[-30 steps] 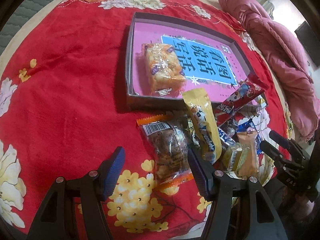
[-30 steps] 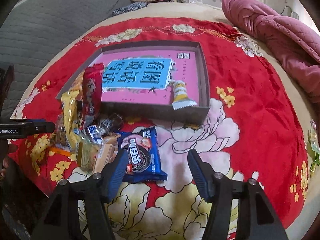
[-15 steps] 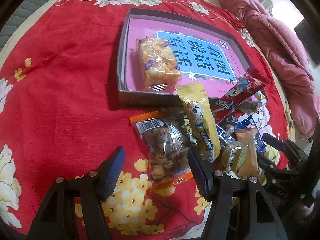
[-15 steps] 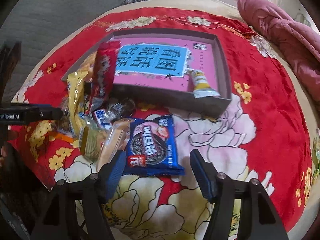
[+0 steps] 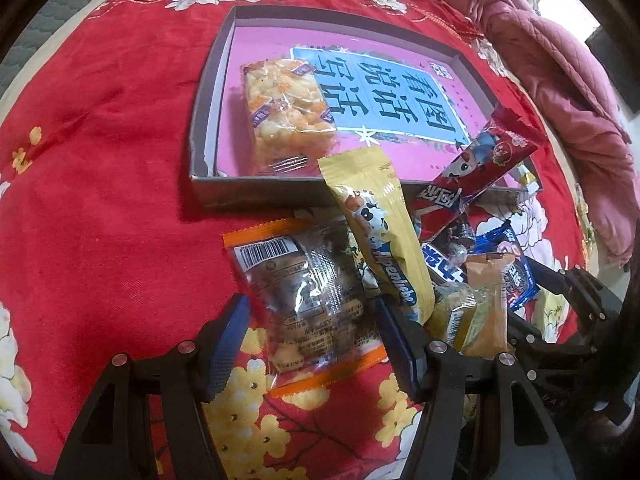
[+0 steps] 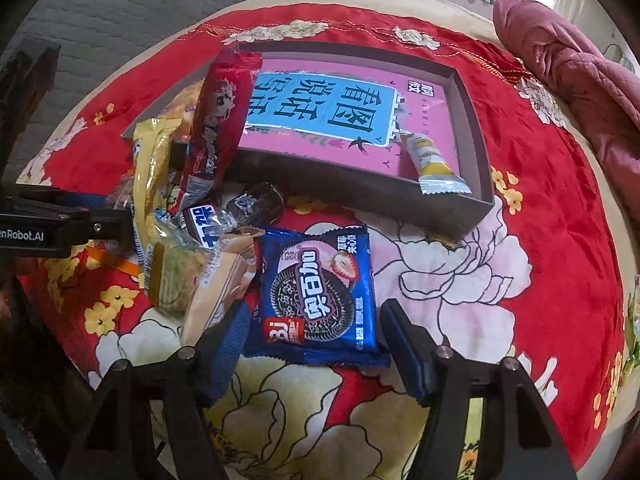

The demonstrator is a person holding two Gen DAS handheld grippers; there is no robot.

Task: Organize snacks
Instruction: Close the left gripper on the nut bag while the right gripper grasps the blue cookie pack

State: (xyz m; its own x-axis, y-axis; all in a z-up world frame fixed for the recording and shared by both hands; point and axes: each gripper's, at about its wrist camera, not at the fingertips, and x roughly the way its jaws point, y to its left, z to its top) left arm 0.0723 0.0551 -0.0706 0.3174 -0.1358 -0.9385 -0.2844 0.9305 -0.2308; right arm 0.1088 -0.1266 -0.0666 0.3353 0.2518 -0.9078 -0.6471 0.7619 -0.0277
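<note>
In the left wrist view the left tool (image 5: 312, 340) straddles, jaws wide, a light, crinkly clear nut packet (image 5: 308, 292) at six o'clock, while in the right wrist view the right tool (image 6: 314, 344), likewise unclosed, brackets a slippery, fragile Oreo pack (image 6: 320, 296), best pinched across its flat sides.

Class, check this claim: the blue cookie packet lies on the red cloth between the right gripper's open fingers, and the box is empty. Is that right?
Not quite. The box isn't empty: the right wrist view shows a small yellow packet inside. The blue cookie packet does lie between the right gripper fingers.
</note>
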